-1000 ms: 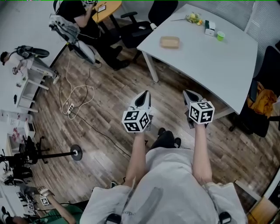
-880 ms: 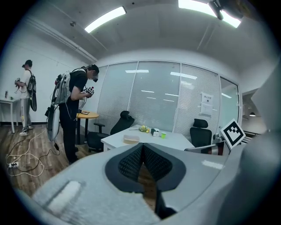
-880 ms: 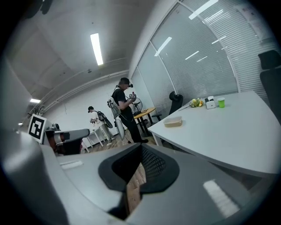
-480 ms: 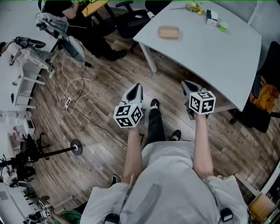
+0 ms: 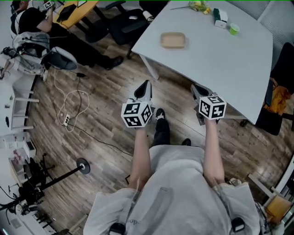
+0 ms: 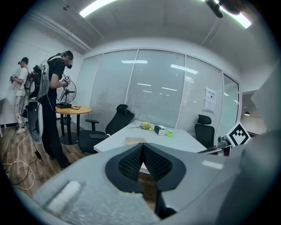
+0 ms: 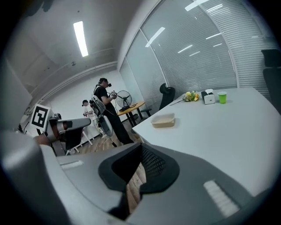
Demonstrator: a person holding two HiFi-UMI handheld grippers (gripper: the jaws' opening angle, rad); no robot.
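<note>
Holds the left gripper (image 5: pixel 146 85) at the centre of the head view, above the wooden floor (image 5: pixel 92 137), jaws pressed together with nothing between them. Holds the right gripper (image 5: pixel 195 87) just to the right of it and level with it, jaws likewise pressed together and empty, tip close to the near edge of the white worktop (image 5: pixel 229 64) but not touching it. Points both towards the top of the frame, each with its marker cube lower in the picture than its jaws.

Finds the tan tray (image 5: pixel 173 40) at upper centre, lying flat on the worktop near its left corner, well apart from both grippers. Farther up the worktop, along the top edge of the frame: a bunch of yellow flowers (image 5: pixel 197 5), a small white box (image 5: pixel 220 18) and, just to the right of the box, a green cup (image 5: pixel 234 29).

At the right edge, a black chair (image 5: pixel 281 75) with an orange bag (image 5: pixel 277 104) on it. At upper left, a person in black (image 5: pixel 34 20) beside a round yellow table (image 5: pixel 78 7), with a black office chair (image 5: pixel 121 27) between that table and the worktop. On the floor at left, a pale cable (image 5: pixel 73 103) lying in loose loops.
</note>
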